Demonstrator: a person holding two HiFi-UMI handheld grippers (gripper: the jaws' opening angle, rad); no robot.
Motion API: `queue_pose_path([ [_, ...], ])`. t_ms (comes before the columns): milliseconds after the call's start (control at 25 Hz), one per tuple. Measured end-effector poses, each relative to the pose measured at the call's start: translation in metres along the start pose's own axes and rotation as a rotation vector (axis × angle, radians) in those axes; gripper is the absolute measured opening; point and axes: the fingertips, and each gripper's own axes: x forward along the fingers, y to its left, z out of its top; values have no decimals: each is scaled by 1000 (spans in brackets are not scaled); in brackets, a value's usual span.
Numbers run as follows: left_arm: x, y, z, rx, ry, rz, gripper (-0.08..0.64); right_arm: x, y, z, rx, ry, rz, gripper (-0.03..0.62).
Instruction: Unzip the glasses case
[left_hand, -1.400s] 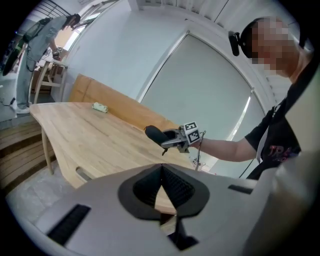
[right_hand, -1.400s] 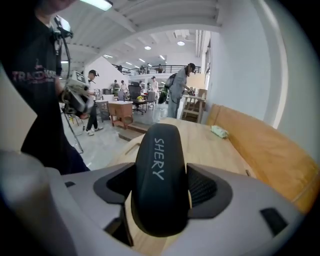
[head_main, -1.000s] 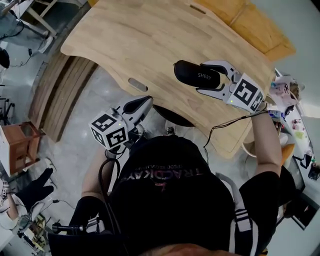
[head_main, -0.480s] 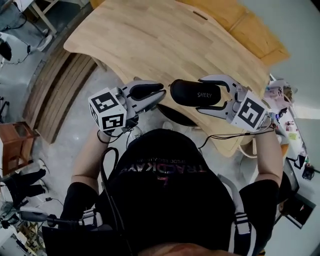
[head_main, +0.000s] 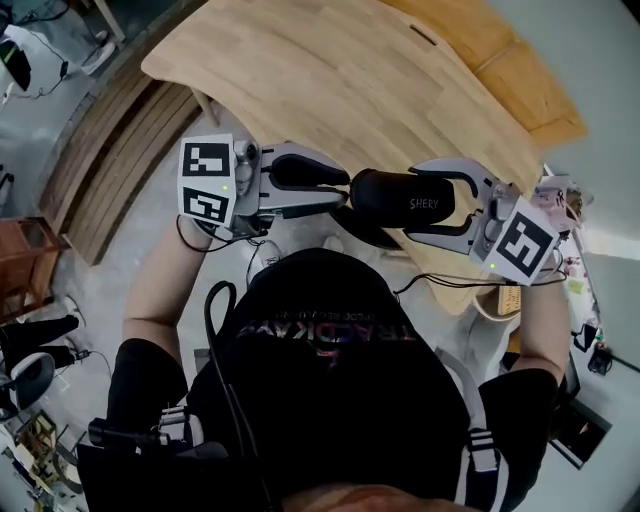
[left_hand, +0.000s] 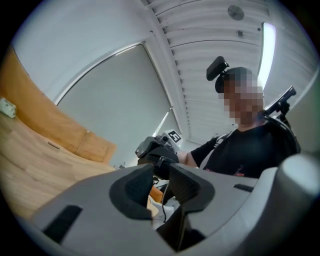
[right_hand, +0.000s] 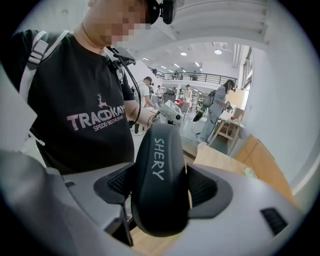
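The right gripper (head_main: 425, 200) clamps the glasses case (head_main: 392, 200), which points left at the left gripper (head_main: 340, 188), whose jaws, just opening, stand slightly apart and empty.

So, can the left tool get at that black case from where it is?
Probably yes. The left tool points at the end of the glasses case, which the right tool holds up. Its jaws have just been opening, with nothing between them.
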Motion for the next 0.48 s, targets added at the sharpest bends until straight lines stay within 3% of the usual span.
queue_pose_path([
  [200, -9, -21, 1, -85, 31, -149, 106, 6, 7, 14, -25, 15, 13, 339],
  [360, -16, -22, 2, -142, 28, -183, 103, 10, 6, 21, -56, 21, -6, 339],
  [480, -16, -20, 3, -148, 21, -164, 81, 12, 5, 24, -84, 22, -31, 339],
])
